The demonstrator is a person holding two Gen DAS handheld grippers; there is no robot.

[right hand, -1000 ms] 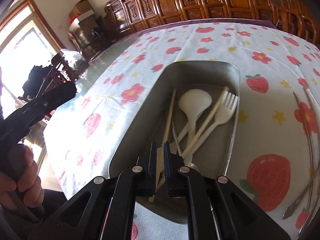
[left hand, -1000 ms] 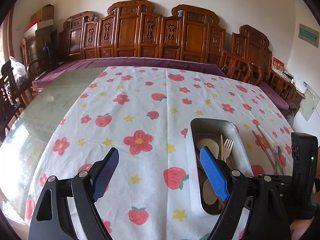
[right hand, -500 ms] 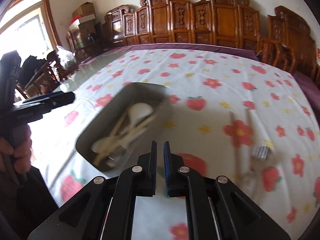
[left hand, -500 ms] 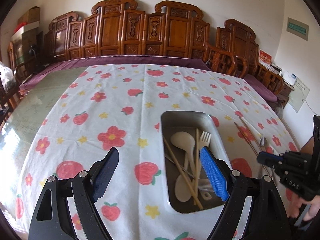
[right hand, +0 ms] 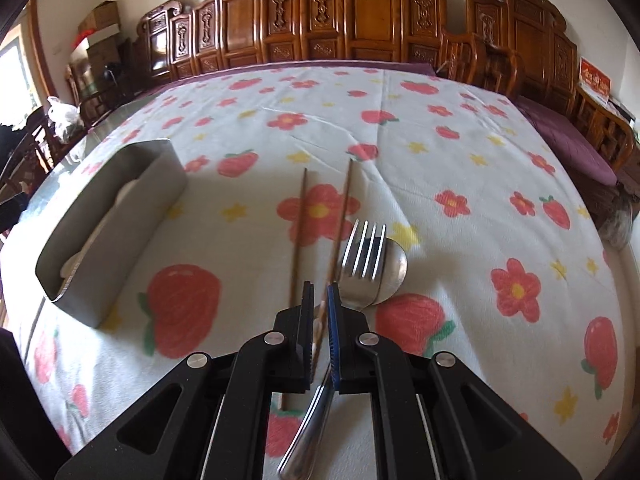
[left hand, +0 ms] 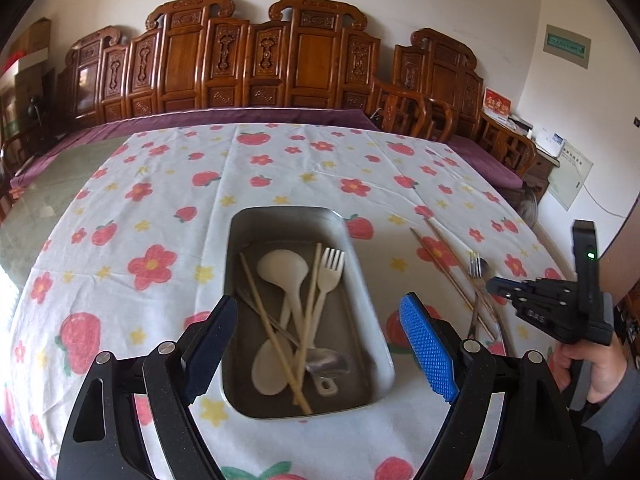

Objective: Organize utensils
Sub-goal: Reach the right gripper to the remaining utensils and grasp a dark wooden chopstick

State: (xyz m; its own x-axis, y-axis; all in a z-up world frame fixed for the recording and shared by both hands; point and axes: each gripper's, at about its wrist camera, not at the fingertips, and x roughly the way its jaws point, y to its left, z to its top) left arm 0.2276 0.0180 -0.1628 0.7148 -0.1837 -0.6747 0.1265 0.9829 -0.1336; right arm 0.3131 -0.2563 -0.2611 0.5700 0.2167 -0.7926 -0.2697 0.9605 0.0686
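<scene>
Since the earlier frames our right gripper [right hand: 319, 304] has swung off the metal tray [right hand: 120, 208], now left of its clenched, empty jaws, to hover over the metal fork [right hand: 362, 252], spoon and brown chopsticks [right hand: 301, 216] ahead. Our left gripper [left hand: 320, 340], jaws released, frames the tray's collected utensils. Next we open and grasp; whether the jaws touch anything we cannot tell.

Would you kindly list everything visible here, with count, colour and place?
Metal tray: one, grey, mid-cloth.
Plastic spoons: two, cream, in tray.
Plastic fork: one, cream, in tray.
Light chopsticks: two, pale wood, in tray.
Brown chopsticks: two, on cloth right of tray.
Metal fork: one, silver, over metal spoon.
Tablecloth: one, white, strawberry print.
Carved chairs: several, brown, behind.
Left gripper: open, above tray.
Right gripper: shut, above the loose utensils.
</scene>
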